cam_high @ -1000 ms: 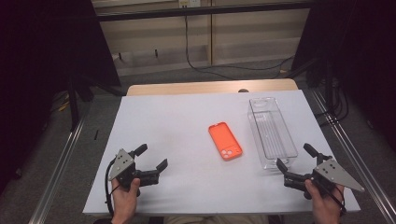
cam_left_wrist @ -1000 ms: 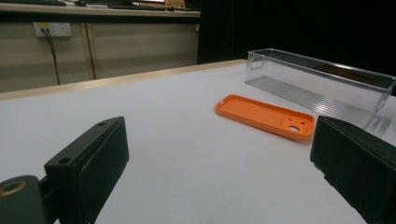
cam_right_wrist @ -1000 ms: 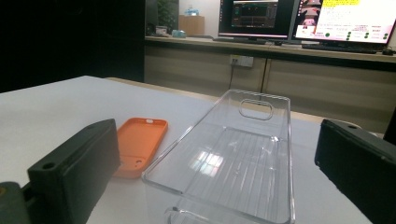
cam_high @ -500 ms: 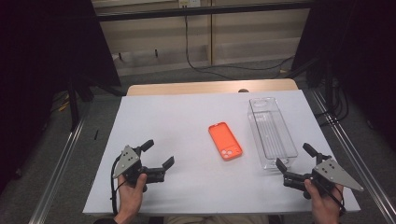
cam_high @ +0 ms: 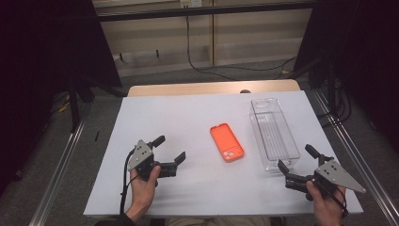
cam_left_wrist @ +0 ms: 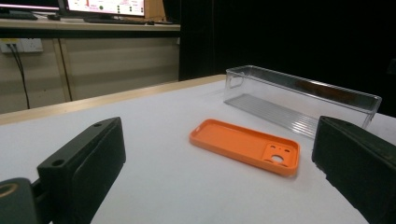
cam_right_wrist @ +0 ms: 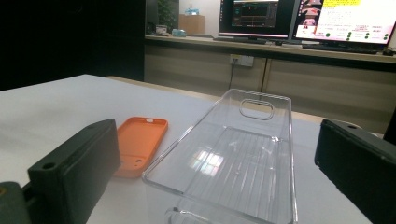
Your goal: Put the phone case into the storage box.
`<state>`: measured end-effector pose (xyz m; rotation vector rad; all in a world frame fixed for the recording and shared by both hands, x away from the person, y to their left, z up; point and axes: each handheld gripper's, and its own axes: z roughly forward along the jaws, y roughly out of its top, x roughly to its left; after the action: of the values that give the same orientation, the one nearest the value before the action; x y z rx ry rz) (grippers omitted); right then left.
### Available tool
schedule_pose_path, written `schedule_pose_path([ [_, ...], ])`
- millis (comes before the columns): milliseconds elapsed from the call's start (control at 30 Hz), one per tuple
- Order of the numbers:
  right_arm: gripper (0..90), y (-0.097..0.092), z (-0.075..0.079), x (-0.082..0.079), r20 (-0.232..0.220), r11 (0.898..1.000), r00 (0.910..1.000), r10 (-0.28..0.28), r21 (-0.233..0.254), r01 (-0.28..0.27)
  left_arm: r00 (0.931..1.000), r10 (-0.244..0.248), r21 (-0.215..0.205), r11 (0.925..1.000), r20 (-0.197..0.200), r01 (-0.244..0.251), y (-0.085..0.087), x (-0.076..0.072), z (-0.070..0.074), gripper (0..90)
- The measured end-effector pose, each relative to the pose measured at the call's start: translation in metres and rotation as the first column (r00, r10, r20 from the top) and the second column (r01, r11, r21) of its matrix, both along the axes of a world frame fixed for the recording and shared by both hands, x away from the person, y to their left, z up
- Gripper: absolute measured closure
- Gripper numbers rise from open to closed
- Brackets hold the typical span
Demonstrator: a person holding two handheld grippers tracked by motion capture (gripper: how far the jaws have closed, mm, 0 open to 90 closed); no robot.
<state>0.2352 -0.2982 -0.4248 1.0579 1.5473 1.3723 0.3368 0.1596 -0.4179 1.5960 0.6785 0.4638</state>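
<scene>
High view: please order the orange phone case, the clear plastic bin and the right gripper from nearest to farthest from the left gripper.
From the left gripper:
1. Orange phone case, mid-table, to its right.
2. Clear plastic bin, beyond the case, right side.
3. Right gripper, near the table's right front corner.

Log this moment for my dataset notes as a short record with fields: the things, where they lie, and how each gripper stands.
surface: white table top
item 1: orange phone case, lying flat, inner side up, mid-table
item 2: clear plastic oblong bin, empty, right of the case, apart from it
left gripper: open, holding nothing, aimed toward the case
right gripper: open, holding nothing, close to the bin's near end
contact: neither gripper touches the case; right gripper's contact with the bin can't be told
</scene>
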Motion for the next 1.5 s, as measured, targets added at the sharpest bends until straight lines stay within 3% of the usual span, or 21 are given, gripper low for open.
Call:
schedule_pose_path([
  [233,0.0,0.0,0.0,0.0,-0.004,1.0,1.0,0.002,-0.002,-0.002,0.9995,-0.031,-0.003,0.9995,0.008,0.031,-0.011,0.006,0.002,2.1],
  [433,0.0,0.0,0.0,0.0,-0.004,1.0,1.0,0.004,-0.002,-0.004,0.9971,-0.073,0.018,0.9972,0.018,0.073,-0.022,0.007,0.002,1.4],
  [667,0.0,0.0,0.0,0.0,-0.003,1.0,1.0,0.005,-0.005,-0.005,0.9926,-0.107,0.032,0.9939,0.057,0.105,-0.035,0.011,0.006,1.0],
  [867,0.0,0.001,0.0,0.0,-0.006,1.0,0.9999,0.009,-0.011,-0.009,0.9932,-0.112,0.026,0.9935,0.033,0.111,-0.043,0.026,0.0,1.0],
  [1067,0.0,0.001,0.0,0.0,-0.009,1.0,0.9999,0.014,-0.009,-0.014,0.9922,-0.124,0.031,0.9919,0.014,0.123,-0.054,0.032,-0.001,1.3],
  [1167,0.0,0.002,0.0,0.0,-0.011,1.0,0.9999,0.013,-0.008,-0.013,0.9878,-0.151,0.035,0.9881,0.039,0.15,-0.062,0.032,0.003,1.2],
  [1367,0.0,0.001,0.0,0.0,-0.009,1.0,0.9999,0.013,-0.01,-0.013,0.9878,-0.136,0.041,0.9903,0.076,0.133,-0.075,0.041,0.007,1.7],
  [1500,0.0,0.001,0.0,0.0,-0.008,1.0,0.9999,0.013,-0.012,-0.013,0.9893,-0.128,0.052,0.9909,0.07,0.124,-0.081,0.05,0.004,3.4],
])
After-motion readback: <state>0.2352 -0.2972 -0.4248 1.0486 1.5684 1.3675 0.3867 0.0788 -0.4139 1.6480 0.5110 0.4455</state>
